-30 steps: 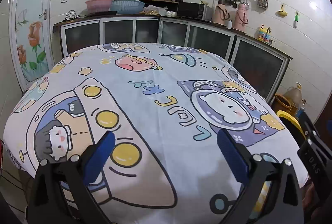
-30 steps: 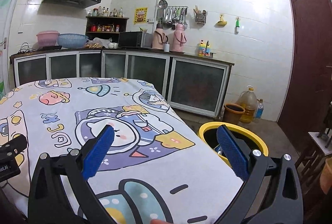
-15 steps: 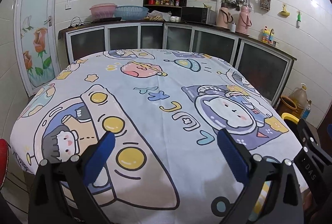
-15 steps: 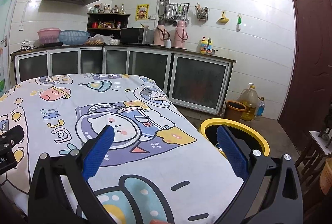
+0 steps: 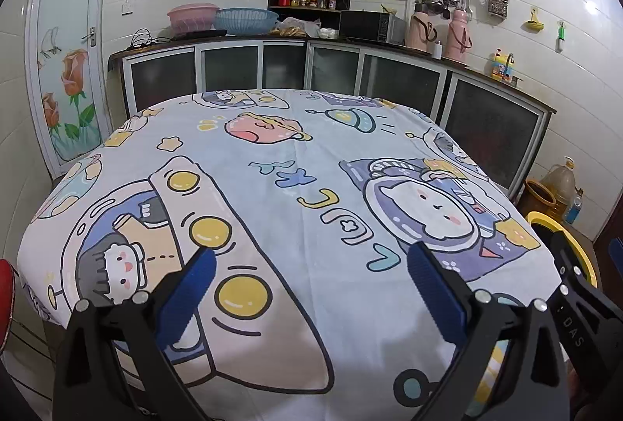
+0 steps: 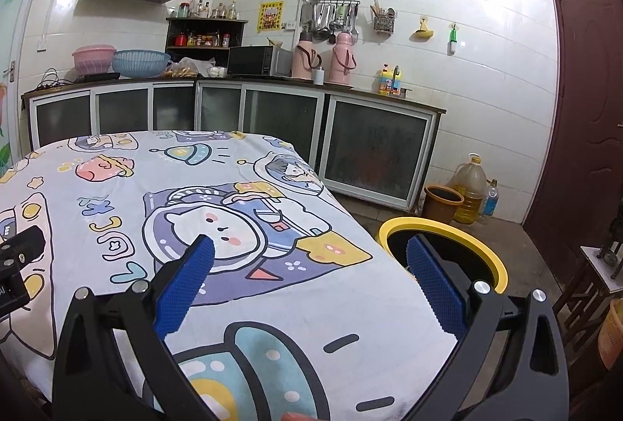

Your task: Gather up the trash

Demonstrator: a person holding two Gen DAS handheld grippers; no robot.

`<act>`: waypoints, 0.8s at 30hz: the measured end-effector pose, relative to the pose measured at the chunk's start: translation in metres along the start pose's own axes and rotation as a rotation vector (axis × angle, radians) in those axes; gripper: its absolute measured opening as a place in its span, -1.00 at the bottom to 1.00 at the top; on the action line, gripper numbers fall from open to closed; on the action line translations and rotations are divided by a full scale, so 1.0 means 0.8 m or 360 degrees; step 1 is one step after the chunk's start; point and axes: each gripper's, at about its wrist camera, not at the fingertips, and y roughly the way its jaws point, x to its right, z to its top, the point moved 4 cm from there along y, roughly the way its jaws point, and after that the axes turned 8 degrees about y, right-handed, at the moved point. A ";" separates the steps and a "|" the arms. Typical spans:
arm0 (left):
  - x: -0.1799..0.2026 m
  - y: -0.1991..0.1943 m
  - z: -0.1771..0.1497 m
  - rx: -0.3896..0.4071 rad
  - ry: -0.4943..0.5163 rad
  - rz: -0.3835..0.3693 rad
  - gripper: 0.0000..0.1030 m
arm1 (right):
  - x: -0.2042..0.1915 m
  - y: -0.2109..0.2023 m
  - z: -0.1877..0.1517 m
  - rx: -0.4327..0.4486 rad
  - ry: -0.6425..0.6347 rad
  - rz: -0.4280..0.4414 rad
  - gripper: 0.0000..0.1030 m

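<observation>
A table (image 5: 296, 164) covered by a pale blue cartoon cloth fills the left wrist view, and no loose trash shows on it. My left gripper (image 5: 311, 257) hangs open over the near edge, with nothing between its blue pads. A yellow-rimmed bin (image 6: 444, 249) stands on the floor past the table's right edge (image 6: 389, 257). My right gripper (image 6: 309, 245) is open and empty near that edge, its right finger (image 6: 436, 280) lying in front of the bin. The bin's rim (image 5: 568, 242) also peeks out at the right of the left wrist view.
Dark glass-fronted cabinets (image 6: 272, 117) run along the back walls, with a microwave (image 6: 257, 60), two pink flasks (image 6: 342, 59) and basins (image 5: 218, 18) on top. A brown pot (image 6: 442, 203) and an oil jug (image 6: 473, 187) stand on the floor. A dark red door (image 6: 584, 109) is at right.
Both grippers have drawn back and risen a little, so more of the table and room shows. Their fingers stay open the same width.
</observation>
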 end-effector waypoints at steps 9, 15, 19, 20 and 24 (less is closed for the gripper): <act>0.001 -0.001 0.000 0.0005 0.0004 -0.0001 0.84 | 0.002 0.002 -0.001 -0.0008 0.0001 -0.0004 0.84; 0.002 -0.002 0.001 0.0012 0.0008 -0.0001 0.84 | 0.004 0.003 -0.001 -0.0017 0.0007 -0.0009 0.84; 0.003 -0.001 0.001 0.0010 0.0008 -0.0005 0.84 | 0.004 0.004 -0.001 -0.0017 0.0004 -0.0009 0.84; 0.003 -0.001 0.000 0.0009 0.0007 -0.0005 0.84 | 0.004 0.003 -0.001 -0.0016 0.0005 -0.0009 0.84; 0.003 -0.001 0.000 0.0009 0.0008 -0.0003 0.84 | 0.005 0.004 -0.001 -0.0025 0.0006 -0.0008 0.84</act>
